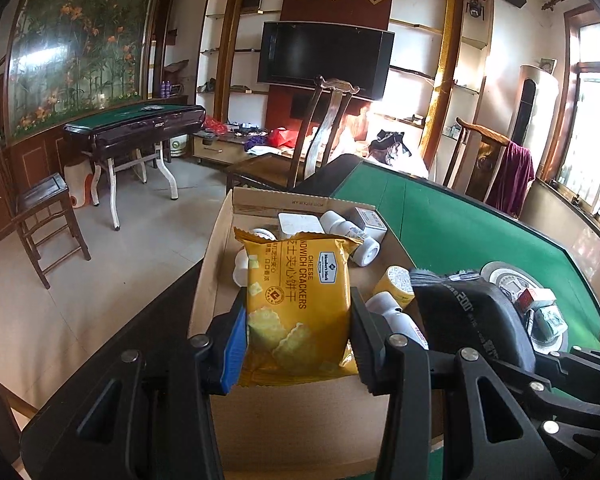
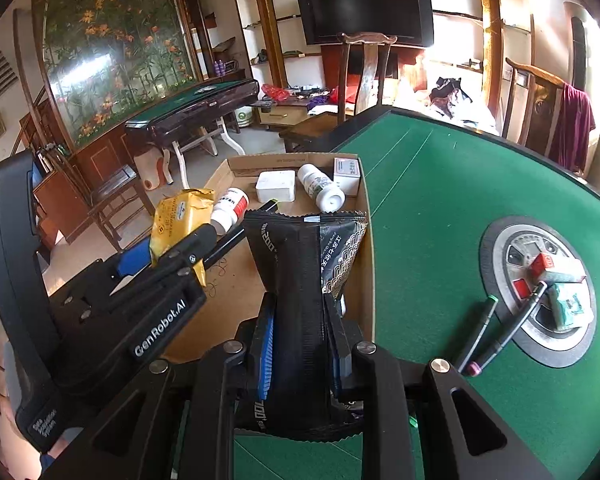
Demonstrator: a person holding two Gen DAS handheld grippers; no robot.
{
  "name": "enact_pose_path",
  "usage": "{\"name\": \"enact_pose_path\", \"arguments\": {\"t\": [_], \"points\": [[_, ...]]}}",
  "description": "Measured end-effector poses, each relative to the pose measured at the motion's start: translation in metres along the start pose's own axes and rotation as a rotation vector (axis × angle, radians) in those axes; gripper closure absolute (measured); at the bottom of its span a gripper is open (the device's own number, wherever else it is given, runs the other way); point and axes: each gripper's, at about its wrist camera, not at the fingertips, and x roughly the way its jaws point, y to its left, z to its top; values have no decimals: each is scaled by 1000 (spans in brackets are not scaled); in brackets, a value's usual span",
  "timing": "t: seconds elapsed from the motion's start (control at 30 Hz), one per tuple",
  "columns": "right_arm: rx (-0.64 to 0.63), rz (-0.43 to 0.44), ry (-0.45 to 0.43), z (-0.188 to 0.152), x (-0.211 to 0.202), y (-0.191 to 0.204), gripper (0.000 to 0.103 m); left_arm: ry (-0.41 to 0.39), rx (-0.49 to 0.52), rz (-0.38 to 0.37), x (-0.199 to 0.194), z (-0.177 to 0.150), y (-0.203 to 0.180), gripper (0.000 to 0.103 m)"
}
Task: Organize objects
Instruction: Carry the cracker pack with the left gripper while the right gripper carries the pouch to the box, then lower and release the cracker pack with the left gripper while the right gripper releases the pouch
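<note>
Both hands were loaded over the shallow brown cardboard box point(image 2: 365, 216), which sat at the left edge of the green felt tabletop point(image 2: 440, 184). The left gripper point(image 1: 300, 340) had its jaws clamped on the sides of a yellow foil packet of cheese sandwich crackers point(image 1: 298, 304), held upright above the near half of the box. The right gripper point(image 2: 300, 344) had its jaws squeezed hard on the lower part of a black foil snack pouch point(image 2: 300, 272), whose sealed top leaned over the box's right wall. Already lying in the box: a white screw-cap plastic bottle point(image 2: 322, 188), a flat white lidded container point(image 2: 276, 186), a small white carton point(image 2: 347, 171) in the far corner, and a red-and-white labelled bottle point(image 2: 231, 208). Out on the tabletop, two dark pens point(image 2: 500, 332) and some small boxes point(image 2: 556, 272) lay on the round metal centre plate point(image 2: 496, 280), not yet collected. Risks as judged: the two grippers worked close side by side, so they could knock together during lowering; the black pouch sat over the wall, so an early release might tip it outside onto the felt; either packet dropped on the loose bottles could set them rolling; the tight grip might crush the crackers.
</note>
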Motion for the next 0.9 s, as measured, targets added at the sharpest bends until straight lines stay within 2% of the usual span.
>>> {"name": "enact_pose_path", "arguments": {"t": [0.23, 0.6, 0.77, 0.9], "points": [[13, 7, 32, 0, 19, 1, 80, 48, -6, 5, 9, -5, 0, 59], [23, -26, 66, 3, 38, -4, 80, 152, -40, 75, 29, -11, 9, 59], [28, 24, 63, 3, 38, 0, 80, 179, -53, 85, 34, -12, 13, 59], [60, 109, 76, 1, 36, -1, 80, 181, -50, 96, 34, -12, 14, 59]]}}
